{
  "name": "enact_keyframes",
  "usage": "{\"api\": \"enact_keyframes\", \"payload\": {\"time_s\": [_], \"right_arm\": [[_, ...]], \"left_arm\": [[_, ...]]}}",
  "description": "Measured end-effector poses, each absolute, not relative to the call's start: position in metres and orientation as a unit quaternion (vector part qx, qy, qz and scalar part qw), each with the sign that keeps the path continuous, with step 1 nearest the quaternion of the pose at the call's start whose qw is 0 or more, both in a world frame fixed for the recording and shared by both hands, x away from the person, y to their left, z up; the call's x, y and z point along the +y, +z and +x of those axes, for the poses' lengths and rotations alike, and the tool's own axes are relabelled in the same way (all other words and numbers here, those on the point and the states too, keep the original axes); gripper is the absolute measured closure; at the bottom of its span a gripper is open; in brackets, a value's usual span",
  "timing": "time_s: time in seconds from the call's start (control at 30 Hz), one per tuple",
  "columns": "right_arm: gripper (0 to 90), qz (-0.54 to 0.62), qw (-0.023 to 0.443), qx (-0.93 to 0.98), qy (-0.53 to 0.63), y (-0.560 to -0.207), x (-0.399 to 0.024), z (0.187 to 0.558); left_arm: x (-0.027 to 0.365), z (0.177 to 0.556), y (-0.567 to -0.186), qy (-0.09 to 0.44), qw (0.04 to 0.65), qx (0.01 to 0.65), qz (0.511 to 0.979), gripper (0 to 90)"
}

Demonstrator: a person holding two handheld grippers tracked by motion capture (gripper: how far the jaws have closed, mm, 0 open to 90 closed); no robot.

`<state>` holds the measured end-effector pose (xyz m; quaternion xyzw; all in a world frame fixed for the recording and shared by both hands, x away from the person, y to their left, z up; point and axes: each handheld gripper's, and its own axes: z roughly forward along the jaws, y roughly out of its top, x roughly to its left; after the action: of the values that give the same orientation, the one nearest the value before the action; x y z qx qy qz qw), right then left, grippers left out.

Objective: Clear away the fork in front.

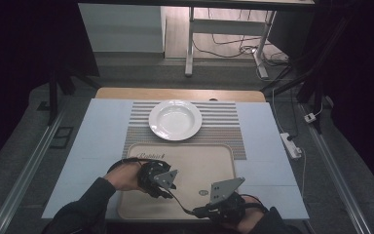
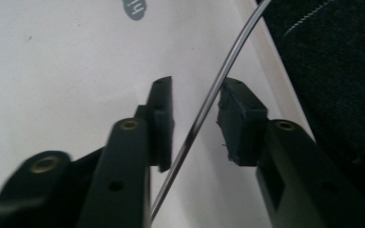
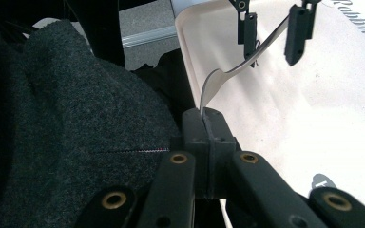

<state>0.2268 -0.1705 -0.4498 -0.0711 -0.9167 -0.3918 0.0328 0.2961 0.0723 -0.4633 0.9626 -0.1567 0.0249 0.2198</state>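
A thin metal utensil (image 3: 218,76), spoon-like at its wide end, hangs just above the beige tray (image 1: 214,161). My right gripper (image 3: 203,113) is shut on that wide end, low at the tray's near edge (image 1: 197,211). The slim handle (image 2: 204,109) runs up between the jaws of my left gripper (image 2: 198,81). Its pads (image 2: 164,118) stand on either side of the handle with a gap showing, so it is open. In the right gripper view the left gripper (image 3: 272,54) straddles the handle farther off. In the high view it (image 1: 168,194) sits over the tray's left part.
A white plate (image 1: 175,119) rests on a striped placemat (image 1: 224,122) beyond the tray. A pale blue cover (image 1: 102,131) spreads over the table. A dark sleeve (image 3: 66,95) lies close beside the right gripper. Rails run along both table sides.
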Motion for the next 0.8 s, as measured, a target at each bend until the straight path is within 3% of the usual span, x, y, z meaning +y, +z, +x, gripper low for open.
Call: {"api": "enact_keyframes", "payload": {"time_s": [0.1, 0.5, 0.8], "right_arm": [[89.6, -0.068, 0.033, -0.918, -0.389, -0.450, -0.170, 0.227], [88.9, -0.051, 0.051, -0.919, -0.387, -0.452, -0.171, 0.229], [78.6, -0.064, 0.058, -0.910, -0.407, -0.452, -0.177, 0.236]], "left_arm": [[0.072, 0.296, -0.464, 0.018, 0.216, -0.166, 0.962, 74.9], [0.071, 0.289, -0.466, 0.021, 0.205, -0.240, 0.949, 83.0], [0.070, 0.285, -0.466, -0.005, 0.199, -0.248, 0.948, 86.9]]}}
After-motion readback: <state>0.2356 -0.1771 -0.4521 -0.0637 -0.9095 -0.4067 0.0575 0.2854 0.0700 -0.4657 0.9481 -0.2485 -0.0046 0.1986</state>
